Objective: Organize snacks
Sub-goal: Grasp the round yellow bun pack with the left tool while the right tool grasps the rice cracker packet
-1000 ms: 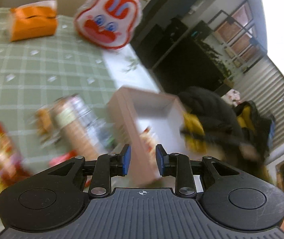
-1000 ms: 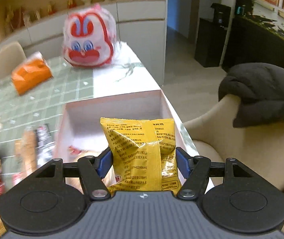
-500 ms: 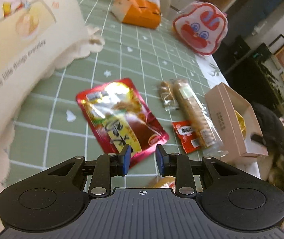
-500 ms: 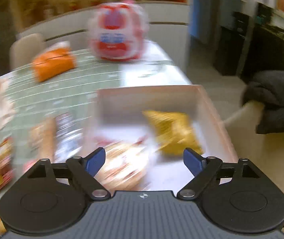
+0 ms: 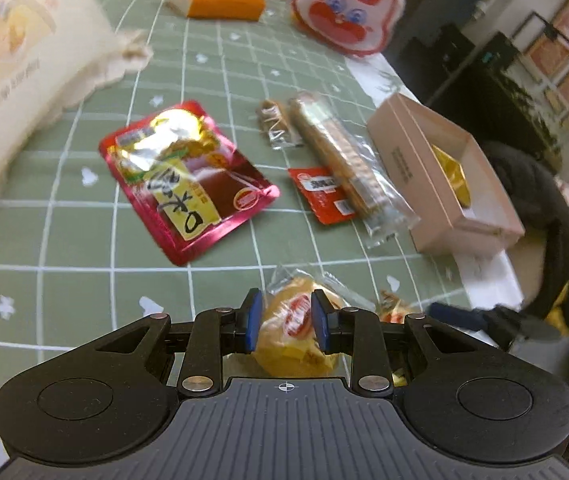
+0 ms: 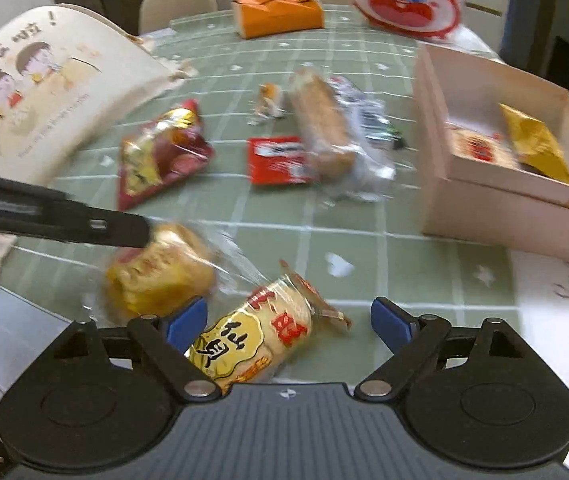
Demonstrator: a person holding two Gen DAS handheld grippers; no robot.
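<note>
Snacks mostly loose on the green checked tabletop (image 5: 64, 240): red pouch (image 5: 188, 176), long biscuit sleeve (image 5: 340, 156) with a small red sachet (image 5: 322, 196) tucked against it, small twisted packet (image 5: 276, 124) just beside its far end. Only two packed so far in the pink box (image 5: 432, 184) at the tabletop's right edge: a yellow bag (image 5: 454, 172) and, by the right wrist view, a pale round packet (image 6: 480, 146) next to it.

Step in hand, by the look of it: fetching the next pair from the near edge. Left tool (image 5: 286, 320) hanging over the wrapped bun (image 5: 296, 332), pads set narrow with a slim gap and the bun showing wider than that gap behind them, so nothing pinched; tip close to the bun's top in the right wrist view, contact not certain. Right tool (image 6: 288, 318) spread wide, jaws just opened further, poised over the rice cracker packet (image 6: 252, 340); packet flat on the tabletop and visible in the gap, nearer the left pad, pressed by neither.

Next, most likely: widen the left pads before lowering, since too narrow for the bun as set. Centre the right pads across the packet's short side, lower to the tabletop, close gently on the crinkly film. Then lift and carry to the free part of the box.
</note>
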